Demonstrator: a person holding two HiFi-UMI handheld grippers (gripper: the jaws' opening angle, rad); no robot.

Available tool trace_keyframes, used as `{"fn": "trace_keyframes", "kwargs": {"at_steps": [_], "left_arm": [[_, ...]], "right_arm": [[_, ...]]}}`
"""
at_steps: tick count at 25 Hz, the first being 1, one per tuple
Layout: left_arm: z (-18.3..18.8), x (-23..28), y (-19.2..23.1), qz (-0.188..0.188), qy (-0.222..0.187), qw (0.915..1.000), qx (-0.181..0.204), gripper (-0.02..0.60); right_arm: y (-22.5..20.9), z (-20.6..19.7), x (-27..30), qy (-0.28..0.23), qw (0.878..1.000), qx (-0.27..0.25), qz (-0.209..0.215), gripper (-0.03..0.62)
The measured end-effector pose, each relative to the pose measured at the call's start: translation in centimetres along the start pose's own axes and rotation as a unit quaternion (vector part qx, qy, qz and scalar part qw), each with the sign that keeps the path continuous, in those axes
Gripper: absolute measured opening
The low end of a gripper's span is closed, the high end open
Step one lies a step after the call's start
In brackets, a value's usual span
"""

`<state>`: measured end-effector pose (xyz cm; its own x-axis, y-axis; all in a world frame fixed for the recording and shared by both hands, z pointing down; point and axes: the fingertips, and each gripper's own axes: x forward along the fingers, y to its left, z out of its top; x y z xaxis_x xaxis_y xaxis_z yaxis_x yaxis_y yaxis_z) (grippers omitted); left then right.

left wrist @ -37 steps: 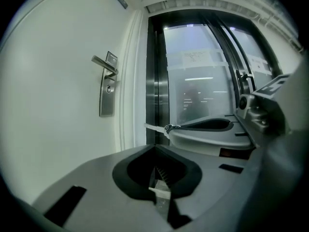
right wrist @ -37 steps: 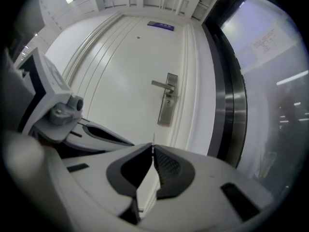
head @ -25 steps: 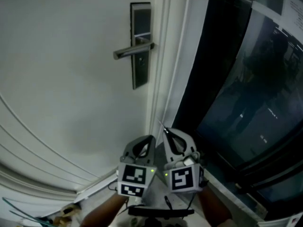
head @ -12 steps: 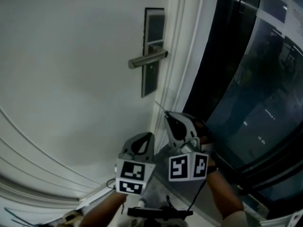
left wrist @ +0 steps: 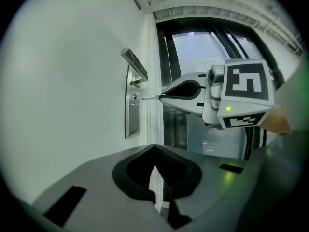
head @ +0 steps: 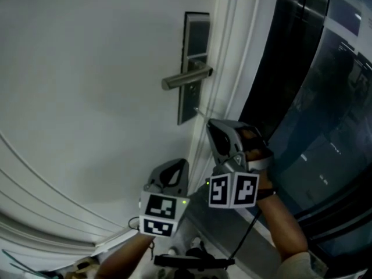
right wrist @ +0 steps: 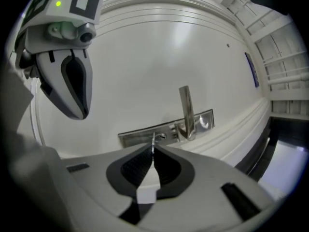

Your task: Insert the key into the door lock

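- Left tool [head: 173, 170]: jaws pressed together on nothing; hangs at 7 o'clock from the lock plate [head: 189, 100], well apart from it.
- Keyhole [left wrist: 135, 97]: on that plate, under the lever handle [head: 186, 79]; no blade seen seated in it.
- Key [left wrist: 149, 97]: pinched by the right tool [right wrist: 153, 151]. Its blade projects toward 12 o'clock in the right gripper view, tip just beside the keyhole; contact cannot be told.
- Status: key gripped and roughly lined up; insertion itself appears still to do.
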<state>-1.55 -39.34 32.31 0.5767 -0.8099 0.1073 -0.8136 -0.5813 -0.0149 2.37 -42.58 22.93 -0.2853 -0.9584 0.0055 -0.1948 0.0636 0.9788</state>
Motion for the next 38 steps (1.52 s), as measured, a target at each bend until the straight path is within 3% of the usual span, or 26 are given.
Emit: {"fn": "trace_keyframes", "kwargs": {"at_steps": [15, 27, 31, 38], "left_arm": [[1.0, 3.1, 0.9, 0.044, -0.005, 0.999, -0.003, 0.003], [0.9, 4.0, 1.2, 0.059, -0.005, 0.9982, -0.01, 0.003], [0.7, 4.1, 1.5, 0.062, -0.002, 0.998, -0.012, 0.003], [0.5, 4.0, 1.6, 0.063, -0.001, 0.9979, -0.015, 0.003]], "right_arm": [[-2.5, -1.6, 3.7, -0.023, 0.986, -0.154, -0.051, 0.021], [-1.8, -2.3, 5.2, -0.036, 0.976, -0.207, -0.052, 0.021], [-2.3, -1.7, 5.2, -0.047, 0.971, -0.224, -0.074, 0.021], [-2.2, -2.2, 5.7, -0.031, 0.962, -0.261, -0.076, 0.021]]}}
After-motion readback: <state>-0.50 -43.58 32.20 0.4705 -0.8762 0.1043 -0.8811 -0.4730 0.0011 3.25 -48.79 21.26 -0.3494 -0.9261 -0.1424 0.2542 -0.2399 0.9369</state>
